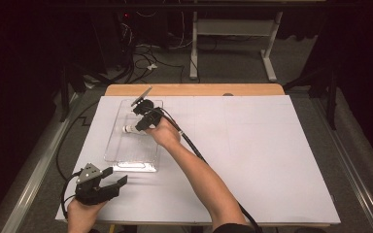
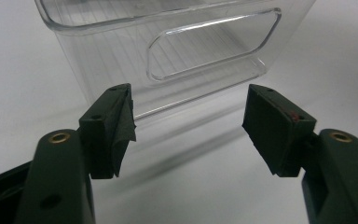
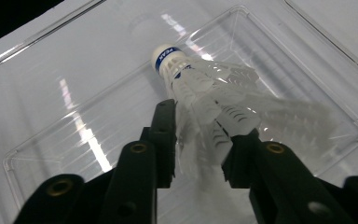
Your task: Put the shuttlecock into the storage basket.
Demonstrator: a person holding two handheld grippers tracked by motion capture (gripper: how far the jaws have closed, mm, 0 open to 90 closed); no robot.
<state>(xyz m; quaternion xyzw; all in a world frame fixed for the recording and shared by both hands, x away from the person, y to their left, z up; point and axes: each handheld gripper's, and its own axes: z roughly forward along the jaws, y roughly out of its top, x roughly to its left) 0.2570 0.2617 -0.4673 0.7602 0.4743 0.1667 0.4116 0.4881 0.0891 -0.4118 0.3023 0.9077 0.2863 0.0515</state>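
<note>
The left gripper (image 1: 108, 187) rests on the table (image 1: 252, 145) with jaws spread wide, just short of the clear bin (image 2: 168, 56) ahead. Farther off, the right gripper (image 3: 198, 149) reaches into that bin, its jaws loosely flanking the shuttlecock (image 3: 200, 88), whether pressing its feathers I cannot tell.

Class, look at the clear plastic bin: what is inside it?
A white shuttlecock lies inside the clear bin, between the right hand-held gripper jaws. That gripper covers part of its feather skirt.
</note>
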